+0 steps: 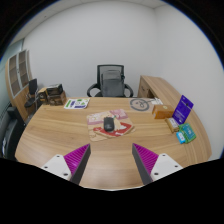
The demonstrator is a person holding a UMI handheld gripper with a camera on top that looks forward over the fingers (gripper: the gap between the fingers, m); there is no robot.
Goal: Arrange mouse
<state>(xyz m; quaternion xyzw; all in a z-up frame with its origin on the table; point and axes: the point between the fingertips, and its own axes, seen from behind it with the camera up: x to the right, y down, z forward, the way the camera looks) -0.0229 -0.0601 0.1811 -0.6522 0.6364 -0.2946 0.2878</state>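
A dark mouse lies on a pink patterned mouse mat in the middle of the wooden table, well beyond my fingers. My gripper is open and empty, with its purple pads spread wide above the table's near part. Nothing stands between the fingers.
A black office chair stands behind the table. Papers lie at the back left and a round clock-like disc at the back right. A purple box and a teal item sit at the right. A cabinet stands behind.
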